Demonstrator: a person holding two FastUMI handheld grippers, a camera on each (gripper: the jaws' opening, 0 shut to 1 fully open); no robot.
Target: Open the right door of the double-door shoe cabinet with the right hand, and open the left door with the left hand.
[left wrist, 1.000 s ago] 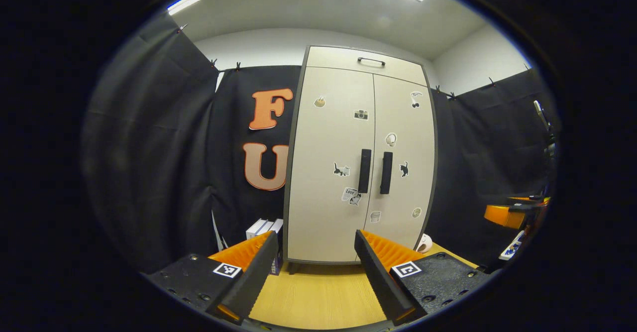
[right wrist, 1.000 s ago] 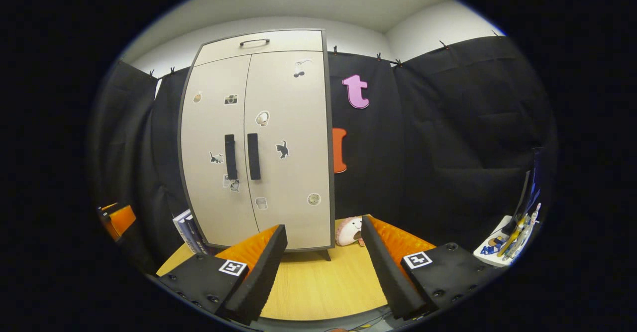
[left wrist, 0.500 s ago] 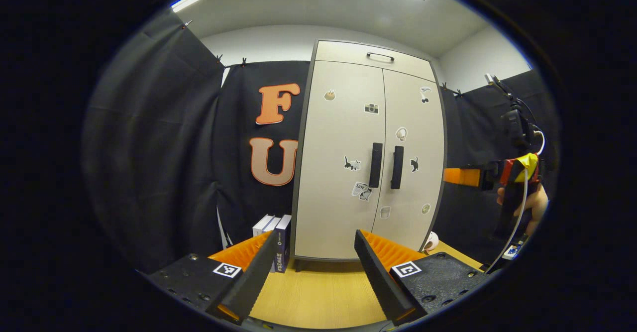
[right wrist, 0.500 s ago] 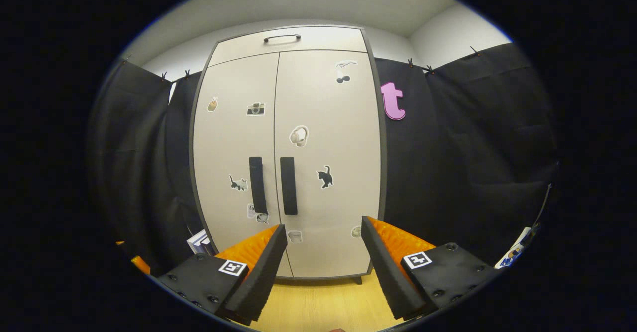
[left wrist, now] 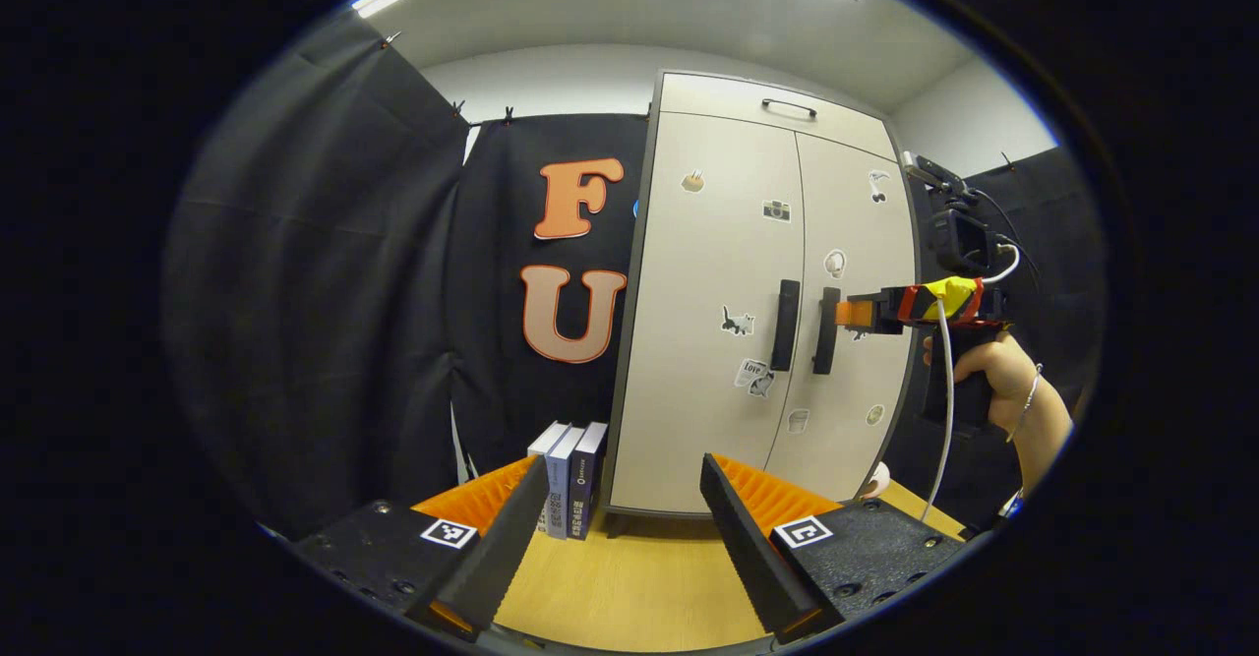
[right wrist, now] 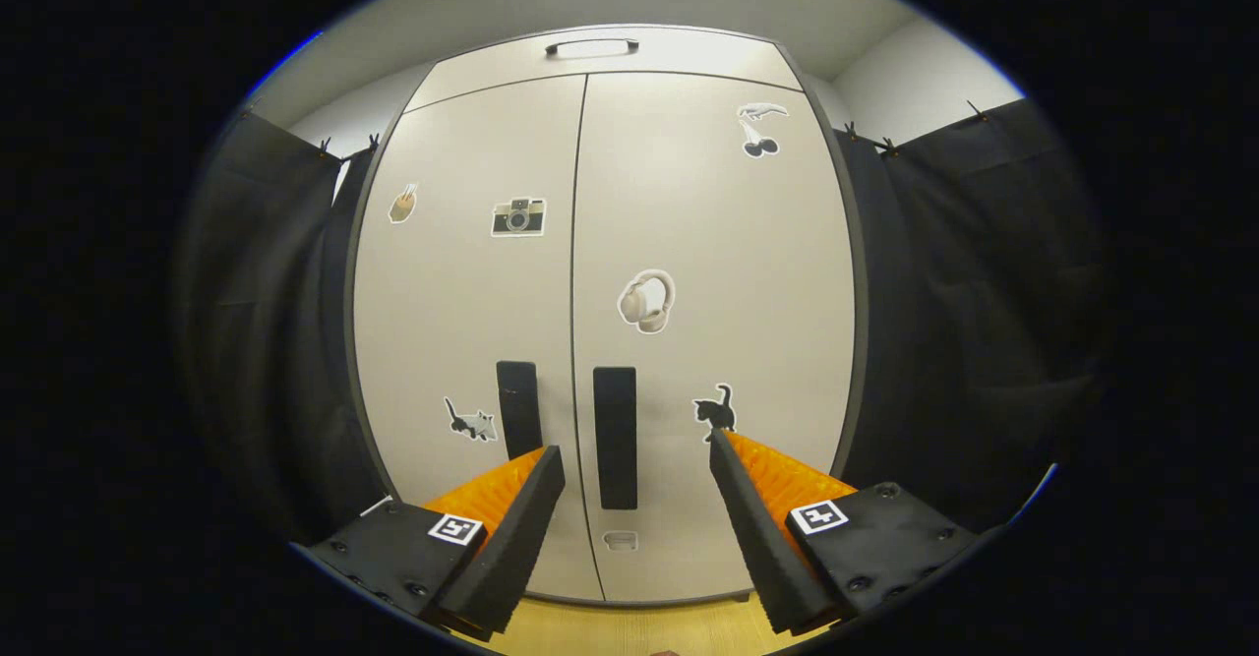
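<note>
Right gripper view puts the shoe cabinet (right wrist: pixel 600 272) close ahead, both doors shut, and the right gripper (right wrist: pixel 637 499) spread wide with nothing between its fingers. The right door's handle (right wrist: pixel 616 437) stands upright just right of the centre seam, its lower part falling in the gap between the fingers, nearer the left one; whether either finger touches the cabinet cannot be told. The left door's handle (right wrist: pixel 518 408) sits just left of the seam, its lower end hidden behind the left finger. Stickers dot both doors (a camera, headphones, two cats among them). Left gripper view places the left gripper (left wrist: pixel 624 513) well back from the cabinet (left wrist: pixel 728 282), equally wide open and empty, over the wooden floor (left wrist: pixel 629 587). From there the right gripper (left wrist: pixel 854 313), held by a hand (left wrist: pixel 993 371), points at the cabinet front just right of the right handle (left wrist: pixel 826 330). Books (left wrist: pixel 570 474) stand on the floor against the cabinet's left side.
</note>
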